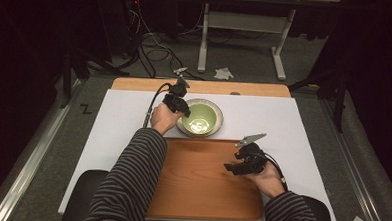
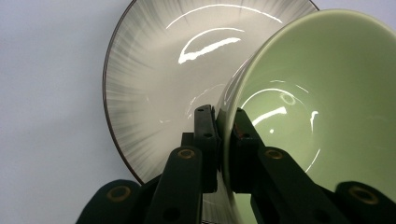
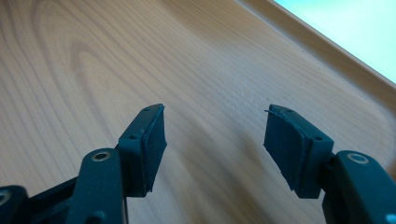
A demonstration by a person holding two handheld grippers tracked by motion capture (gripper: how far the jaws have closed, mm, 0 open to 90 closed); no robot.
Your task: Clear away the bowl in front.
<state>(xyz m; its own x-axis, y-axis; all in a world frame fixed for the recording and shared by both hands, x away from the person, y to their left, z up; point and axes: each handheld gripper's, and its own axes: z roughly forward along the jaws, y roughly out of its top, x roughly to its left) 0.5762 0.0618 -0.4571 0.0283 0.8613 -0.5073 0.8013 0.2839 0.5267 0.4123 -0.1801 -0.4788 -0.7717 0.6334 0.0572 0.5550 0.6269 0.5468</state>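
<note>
The left gripper (image 2: 224, 135) reaches forward, clamped on the rim of one glossy green ceramic bowl (image 2: 327, 93), seemingly tilted inside one grey streaked bowl (image 2: 154, 84); the right gripper (image 3: 215, 140), jaws apart, hovers over one wooden tray (image 1: 200, 186)

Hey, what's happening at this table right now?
A person is working with a gripper in each hand. The left gripper is clamped on the rim of a green bowl, which sits tilted over a grey streaked plate on the white table. The right gripper hangs open and empty over the wooden tray in front of the person.
</note>
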